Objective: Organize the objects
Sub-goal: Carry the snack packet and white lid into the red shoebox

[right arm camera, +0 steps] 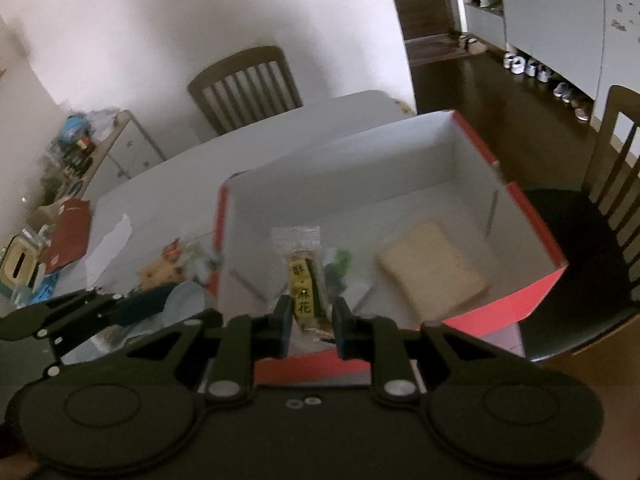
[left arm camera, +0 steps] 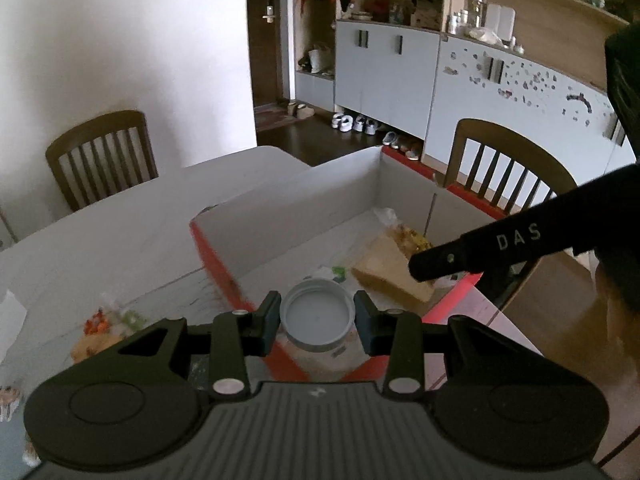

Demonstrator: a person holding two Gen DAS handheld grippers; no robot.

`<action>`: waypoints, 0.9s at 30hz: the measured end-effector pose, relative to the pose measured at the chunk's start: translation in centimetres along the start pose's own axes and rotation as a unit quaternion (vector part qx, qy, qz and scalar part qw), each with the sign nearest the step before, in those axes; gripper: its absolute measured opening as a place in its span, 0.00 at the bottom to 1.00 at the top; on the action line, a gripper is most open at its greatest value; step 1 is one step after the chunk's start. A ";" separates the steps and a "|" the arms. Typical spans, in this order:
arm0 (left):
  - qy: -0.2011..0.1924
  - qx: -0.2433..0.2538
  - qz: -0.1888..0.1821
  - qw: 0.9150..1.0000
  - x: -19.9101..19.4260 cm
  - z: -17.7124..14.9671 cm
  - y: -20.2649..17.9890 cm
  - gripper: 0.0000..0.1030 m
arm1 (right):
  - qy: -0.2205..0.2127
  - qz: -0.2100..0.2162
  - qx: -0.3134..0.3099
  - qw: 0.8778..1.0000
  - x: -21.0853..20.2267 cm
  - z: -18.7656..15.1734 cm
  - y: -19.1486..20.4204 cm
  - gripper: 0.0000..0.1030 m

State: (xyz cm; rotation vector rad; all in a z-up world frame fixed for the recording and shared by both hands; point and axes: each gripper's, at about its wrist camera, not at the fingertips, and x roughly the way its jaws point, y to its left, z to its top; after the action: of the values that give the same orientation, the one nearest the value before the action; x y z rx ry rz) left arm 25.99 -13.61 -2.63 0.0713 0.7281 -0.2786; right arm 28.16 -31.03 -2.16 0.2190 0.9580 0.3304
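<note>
My left gripper (left arm camera: 316,320) is gripping a grey plastic lid (left arm camera: 317,322) between its pads, hollow side up, above the near corner of the red-and-white box (left arm camera: 288,196). Only the right wrist view is showing my right gripper (right arm camera: 310,322) pinching a clear snack packet (right arm camera: 305,276) with a yellow label over the box's near red rim; from the left it is appearing just as a black arm. That view is also showing a tan flat pack (right arm camera: 430,270) lying on the box floor, with bare floor beyond it to the far wall. Left of the box, small wrapped snacks (left arm camera: 100,322) are lying on the white table (left arm camera: 120,216), whose far half is looking open up to a wooden chair (left arm camera: 102,156).
</note>
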 end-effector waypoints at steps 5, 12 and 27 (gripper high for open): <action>0.007 0.012 0.002 1.000 2.4 1.6 -1.1 0.37 | -0.003 -0.022 0.006 1.000 0.8 1.1 -2.8 0.19; 0.032 0.029 0.015 0.999 6.7 3.3 -1.5 0.37 | 0.016 -0.043 0.006 0.999 3.4 2.3 -5.2 0.19; 0.118 0.053 0.047 0.990 15.6 4.5 -1.0 0.37 | 0.065 -0.079 -0.030 0.994 9.2 2.4 -5.9 0.19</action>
State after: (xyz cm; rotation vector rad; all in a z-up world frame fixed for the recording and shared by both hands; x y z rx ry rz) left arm 39.71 -18.85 -9.56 0.2427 0.9424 -0.2212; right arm 36.12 -33.21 -9.80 0.0660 1.0858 0.2296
